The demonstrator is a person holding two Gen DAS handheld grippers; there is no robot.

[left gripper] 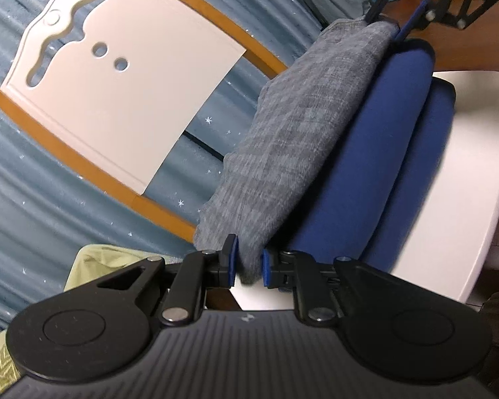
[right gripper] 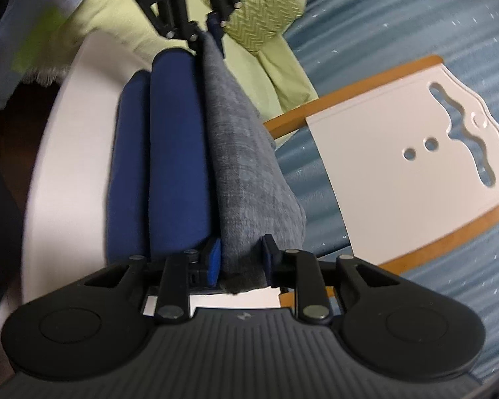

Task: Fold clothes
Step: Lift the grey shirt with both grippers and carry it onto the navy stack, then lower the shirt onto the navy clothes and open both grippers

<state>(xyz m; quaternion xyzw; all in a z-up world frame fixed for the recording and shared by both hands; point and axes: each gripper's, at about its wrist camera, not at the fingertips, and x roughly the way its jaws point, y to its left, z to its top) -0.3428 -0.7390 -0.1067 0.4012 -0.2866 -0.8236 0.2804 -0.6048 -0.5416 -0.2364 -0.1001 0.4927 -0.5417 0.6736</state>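
Over the white tabletop (left gripper: pixel 465 166) we've got both jaws pinched on the grey garment (left gripper: pixel 299 133), left gripper (left gripper: pixel 248 264) and right gripper (right gripper: pixel 241 261) stretching it mid-fold; next, lay it flat

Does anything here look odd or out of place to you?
Nothing looks damaged or spilled. The left gripper and right gripper each pinch an end of the gray garment, which hangs beside folded blue clothes on the white table.

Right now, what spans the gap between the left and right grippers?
The grey woven garment stretches between them: left gripper pinches one end, right gripper the other. Both wrist views show it, beside folded blue cloth.
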